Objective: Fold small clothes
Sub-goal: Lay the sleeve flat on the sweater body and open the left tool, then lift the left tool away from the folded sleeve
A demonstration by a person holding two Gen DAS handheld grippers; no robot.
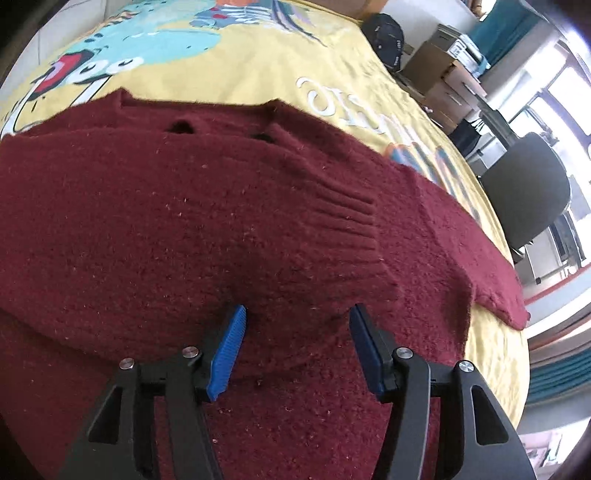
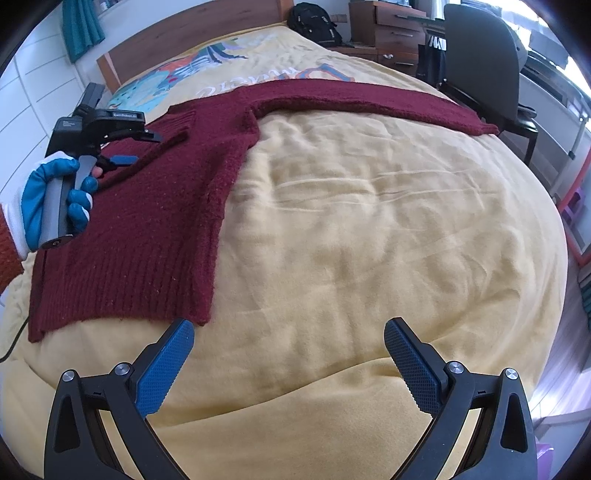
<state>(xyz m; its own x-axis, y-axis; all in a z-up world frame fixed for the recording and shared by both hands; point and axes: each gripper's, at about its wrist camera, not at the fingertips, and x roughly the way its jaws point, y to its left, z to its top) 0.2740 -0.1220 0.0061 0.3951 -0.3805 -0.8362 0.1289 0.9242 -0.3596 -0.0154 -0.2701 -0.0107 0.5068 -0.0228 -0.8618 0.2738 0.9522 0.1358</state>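
A dark red knit sweater (image 1: 184, 229) lies flat on a yellow bedspread (image 2: 351, 221). One sleeve is folded across the body, its ribbed cuff (image 1: 347, 218) near the middle. The other sleeve (image 2: 369, 98) stretches out to the right toward the bed's edge. My left gripper (image 1: 297, 321) is open just above the sweater's body, its blue pads (image 1: 231, 347) apart. It also shows in the right wrist view (image 2: 122, 147), held by a gloved hand over the sweater. My right gripper (image 2: 288, 332) is open and empty over bare bedspread, near the sweater's ribbed hem corner (image 2: 201, 314).
The bedspread has a cartoon print (image 1: 147, 48) toward the wooden headboard (image 2: 184, 40). A black backpack (image 2: 314, 22), wooden drawers (image 2: 391, 29) and a black chair (image 2: 480, 62) stand beside the bed on the right. A cable (image 2: 14, 339) trails at the left.
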